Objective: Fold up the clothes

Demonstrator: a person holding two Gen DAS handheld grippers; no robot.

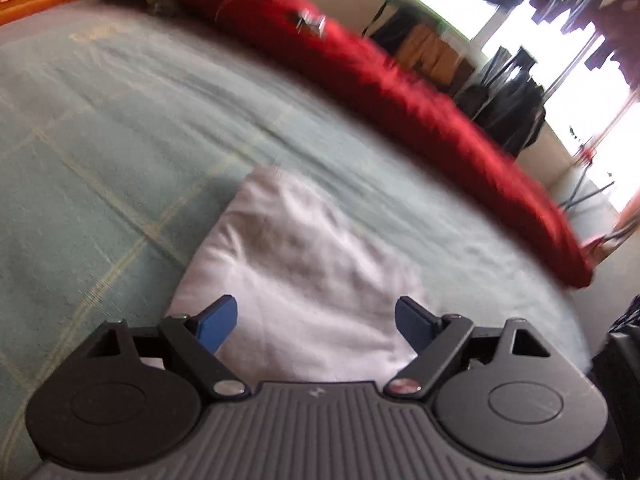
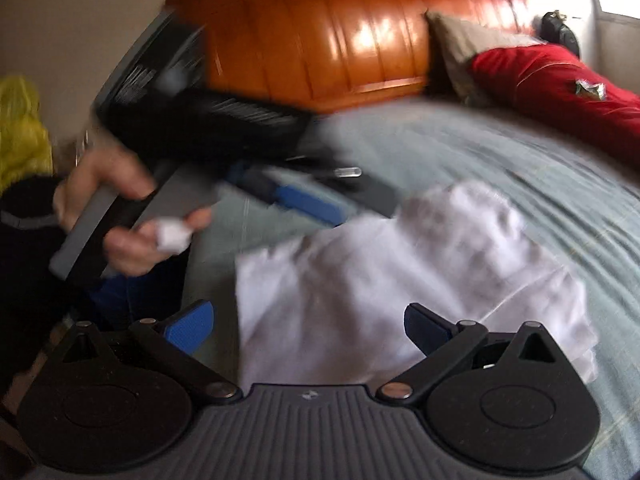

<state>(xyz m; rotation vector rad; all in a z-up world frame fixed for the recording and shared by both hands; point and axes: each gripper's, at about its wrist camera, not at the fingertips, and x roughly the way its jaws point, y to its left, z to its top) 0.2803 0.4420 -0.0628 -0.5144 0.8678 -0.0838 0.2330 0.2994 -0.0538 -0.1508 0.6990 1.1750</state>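
Observation:
A white garment [image 1: 296, 280] lies bunched in a rough folded heap on the pale green bed cover [image 1: 120, 140]. My left gripper [image 1: 316, 324] hovers just above its near edge, blue pads wide apart and empty. In the right wrist view the same white garment [image 2: 400, 280] spreads ahead of my right gripper [image 2: 308, 330], whose jaws also stand open with nothing between them. Beyond it, blurred, is the left gripper [image 2: 312, 200] held by a hand [image 2: 120, 208], its blue finger reaching toward the cloth's far edge.
A long red quilt [image 1: 380, 80] runs along the far side of the bed, with a wooden headboard [image 2: 340, 48] and a pillow [image 2: 464, 44] behind. Clothes hang by the bright window [image 1: 560, 0]. A yellow item [image 2: 20, 128] sits at the left.

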